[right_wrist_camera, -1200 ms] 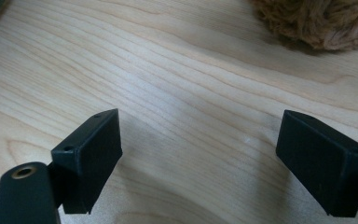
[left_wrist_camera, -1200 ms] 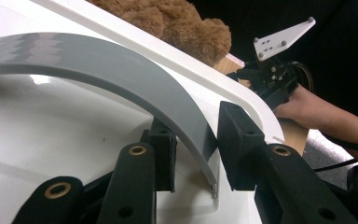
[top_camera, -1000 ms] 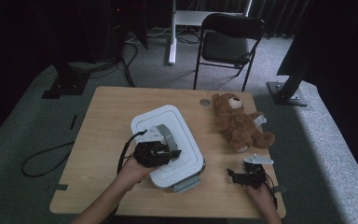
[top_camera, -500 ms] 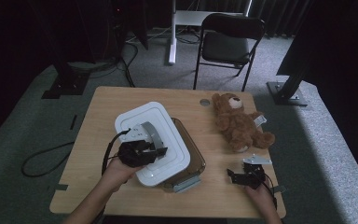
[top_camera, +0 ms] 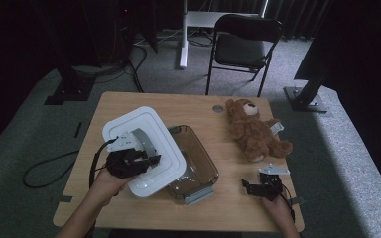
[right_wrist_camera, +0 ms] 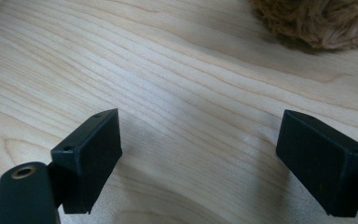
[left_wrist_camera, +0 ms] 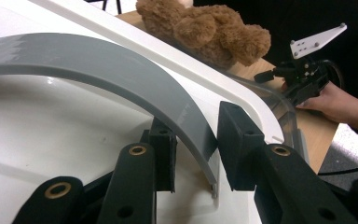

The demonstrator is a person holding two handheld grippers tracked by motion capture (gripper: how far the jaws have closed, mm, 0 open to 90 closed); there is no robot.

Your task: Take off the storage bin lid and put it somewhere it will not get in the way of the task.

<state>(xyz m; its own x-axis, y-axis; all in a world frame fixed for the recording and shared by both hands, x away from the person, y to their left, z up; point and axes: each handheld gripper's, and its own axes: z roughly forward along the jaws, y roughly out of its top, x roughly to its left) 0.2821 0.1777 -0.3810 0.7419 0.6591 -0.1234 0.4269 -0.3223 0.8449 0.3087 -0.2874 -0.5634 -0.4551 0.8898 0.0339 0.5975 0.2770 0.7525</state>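
The white lid [top_camera: 146,148] hides the left half of the brown container [top_camera: 194,161] from us. Our left gripper [left_wrist_camera: 193,156] pinches the lid's grey handle [left_wrist_camera: 121,77] between its fingers, holding the lid tilted. Since a second ago, the lid has slid left, uncovering the container. Our right gripper [top_camera: 263,188] rests on the tabletop [right_wrist_camera: 177,70], fingers spread, near the teddy bear [top_camera: 255,131].

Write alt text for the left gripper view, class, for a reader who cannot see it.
The left gripper is shut on the grey handle of a white lid. Beyond the lid's edge lie a brown teddy bear on the wooden table and the right gripper in a hand.
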